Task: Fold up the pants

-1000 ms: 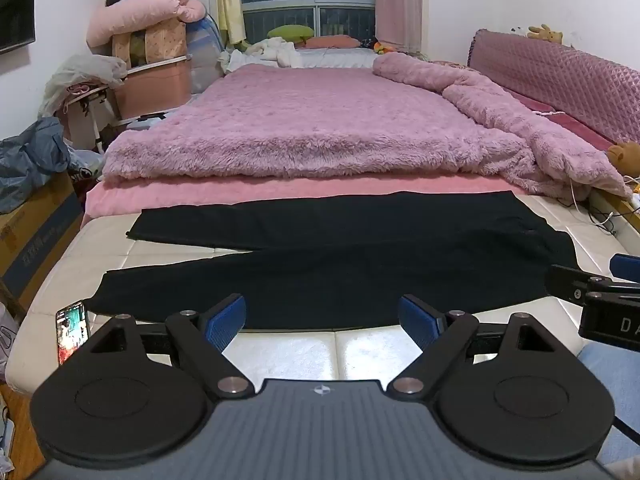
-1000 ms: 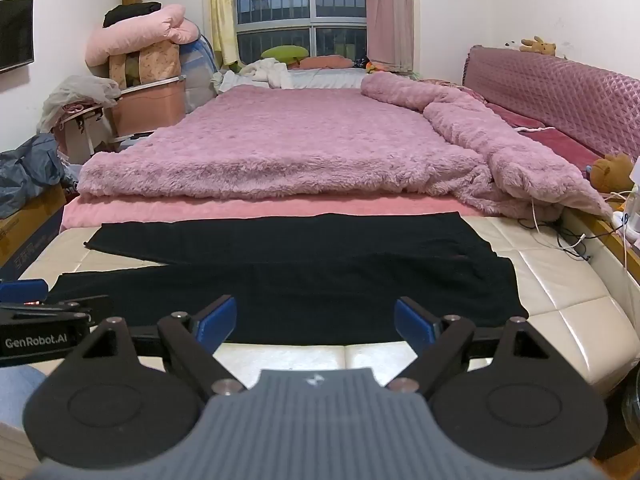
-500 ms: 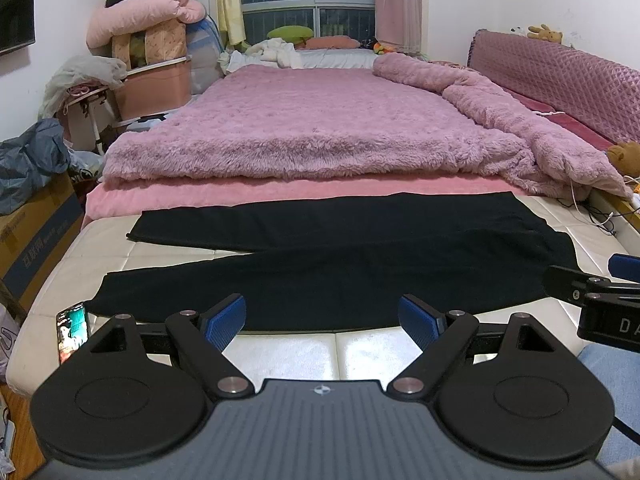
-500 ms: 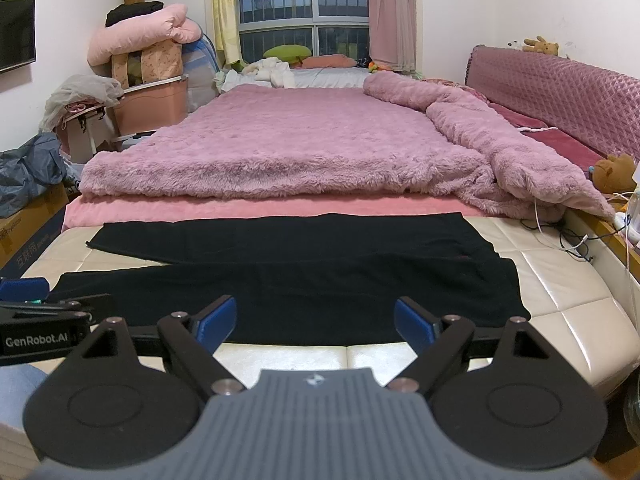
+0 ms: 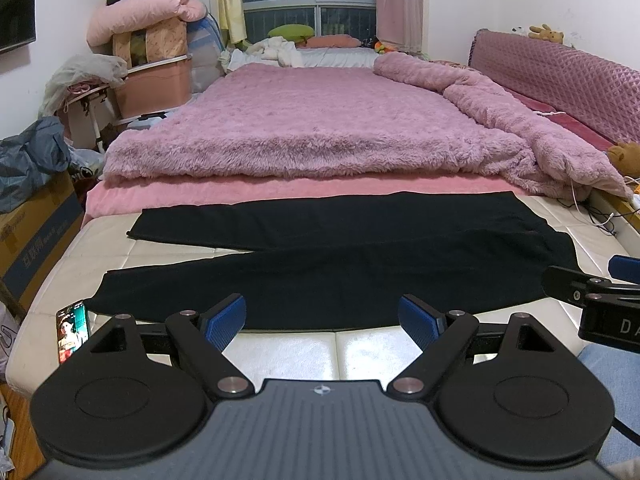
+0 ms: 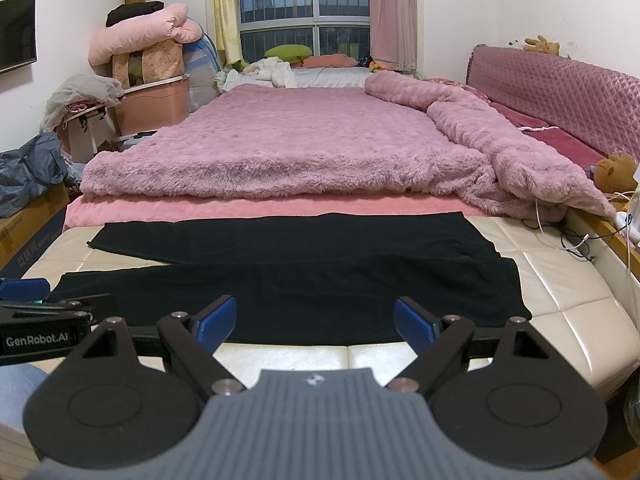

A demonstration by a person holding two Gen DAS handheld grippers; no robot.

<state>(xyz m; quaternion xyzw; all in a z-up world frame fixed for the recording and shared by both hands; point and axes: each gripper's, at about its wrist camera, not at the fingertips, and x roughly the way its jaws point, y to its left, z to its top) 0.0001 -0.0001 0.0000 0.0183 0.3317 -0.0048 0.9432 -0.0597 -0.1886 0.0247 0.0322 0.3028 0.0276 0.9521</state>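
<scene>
Across the near edge of the bed (image 5: 280, 354) lie the pants (image 5: 320, 276), flat, legs splayed leftward. They're probably soft and limp, so pinch hem and waistband. Your left gripper (image 5: 322, 318) and right gripper (image 6: 314, 320) both gape, holding nothing.

Black pants (image 5: 320, 264), fluffy pink blanket (image 5: 320, 136), cream quilted mattress (image 6: 560, 296), blue-padded black left claw (image 5: 322, 318), diamond-quilted pink headboard (image 6: 560, 92)

Matt black cloth pants (image 5: 320, 264), glossy quilted mattress (image 5: 360, 346).
</scene>
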